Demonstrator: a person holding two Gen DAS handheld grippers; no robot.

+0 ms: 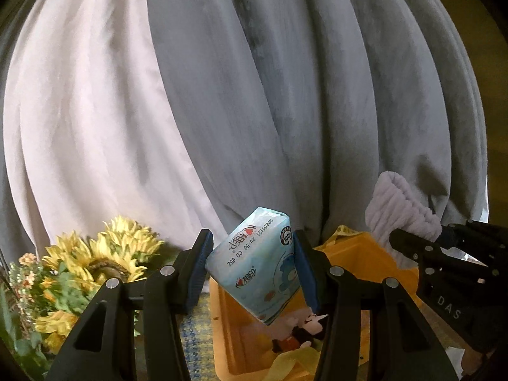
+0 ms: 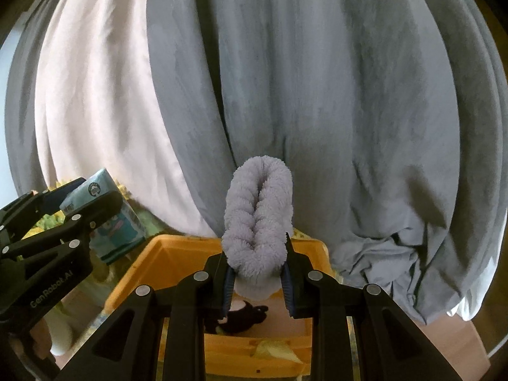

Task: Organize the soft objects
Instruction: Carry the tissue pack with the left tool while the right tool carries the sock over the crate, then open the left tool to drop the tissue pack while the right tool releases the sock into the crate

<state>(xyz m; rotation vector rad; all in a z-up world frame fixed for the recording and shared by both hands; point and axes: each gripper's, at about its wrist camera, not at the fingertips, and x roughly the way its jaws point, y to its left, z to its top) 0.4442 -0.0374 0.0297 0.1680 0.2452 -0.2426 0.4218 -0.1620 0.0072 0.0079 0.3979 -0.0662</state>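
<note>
Both loads hang over the orange bin (image 2: 177, 247) at lower centre, presumably for dropping: left gripper (image 1: 254, 263) jaws clamp the tissue pack (image 1: 254, 263); right gripper (image 2: 256, 273) jaws pinch the fluffy lavender cloth (image 2: 257, 216).

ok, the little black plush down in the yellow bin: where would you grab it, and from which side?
Probably the dark body of the black plush, coming straight down through the open top of the yellow bin. It lies low inside, so the walls block any side approach. The pale pointed tip looks too thin to pinch. Both grippers are full now: tissue pack and fluffy towel.
</note>
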